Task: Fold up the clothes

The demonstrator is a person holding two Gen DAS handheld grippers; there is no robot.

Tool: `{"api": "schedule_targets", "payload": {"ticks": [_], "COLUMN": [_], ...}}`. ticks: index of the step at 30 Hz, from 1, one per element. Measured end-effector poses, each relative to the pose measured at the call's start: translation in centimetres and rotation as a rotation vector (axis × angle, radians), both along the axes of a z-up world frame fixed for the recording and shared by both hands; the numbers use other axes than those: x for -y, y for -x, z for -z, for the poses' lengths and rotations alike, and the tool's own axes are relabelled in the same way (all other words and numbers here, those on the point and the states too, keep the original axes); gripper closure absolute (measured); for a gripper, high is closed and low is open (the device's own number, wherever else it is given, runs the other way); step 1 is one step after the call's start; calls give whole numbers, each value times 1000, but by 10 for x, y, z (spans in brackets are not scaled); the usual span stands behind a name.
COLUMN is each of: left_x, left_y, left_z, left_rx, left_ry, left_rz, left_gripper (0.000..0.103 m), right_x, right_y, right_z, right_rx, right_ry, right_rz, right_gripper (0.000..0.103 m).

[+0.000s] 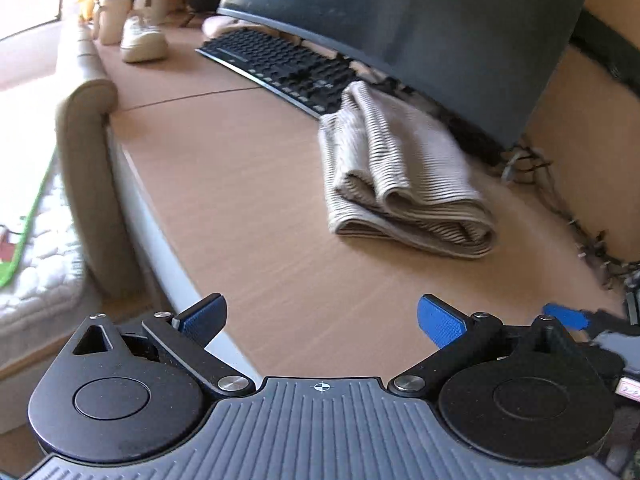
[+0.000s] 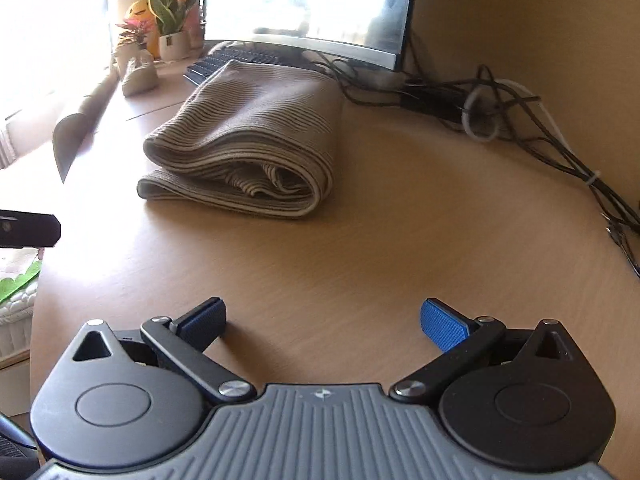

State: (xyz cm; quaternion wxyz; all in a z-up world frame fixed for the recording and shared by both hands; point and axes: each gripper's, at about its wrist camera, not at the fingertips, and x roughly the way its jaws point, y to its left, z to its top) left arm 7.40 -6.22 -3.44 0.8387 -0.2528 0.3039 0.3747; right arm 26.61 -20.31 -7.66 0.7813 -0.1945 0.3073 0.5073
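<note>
1 folded striped garment lies on the bench, just in front of 1 keyboard & 1 monitor. Both grippers hover near the bench edge, well apart from it. Left gripper: fingers spread wide, nothing between. Right gripper: same. 2 potted plants, 1 shoe at far end. Cable tangle on the right.

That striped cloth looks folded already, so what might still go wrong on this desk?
The folded cloth has loose, bulging layers at its near edge, so a nudge may undo them. It lies against the keyboard, which it might drag along if pulled. The tangled cables beside it could snag the right claw, which is open and empty.
</note>
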Motion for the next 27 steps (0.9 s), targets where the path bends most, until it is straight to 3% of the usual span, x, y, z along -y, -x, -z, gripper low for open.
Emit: {"api": "schedule_targets", "payload": {"ticks": [5,14,27], "left_x": [4,3,5], "left_y": [0,-9,-10], "left_z": [-5,-9,-6], "left_rx": [0,-31,-68], "left_ry": [-54,-57,-46], "left_rz": [10,69,80], "left_gripper": [0,0,0], "right_x": [0,0,0], "right_y": [1,5,5], "right_z": [0,0,1], "right_rx": [1,4,1], "right_ry": [-10,-14,-20], "right_rz": [-13,-46,-36], "right_gripper": [0,0,0]}}
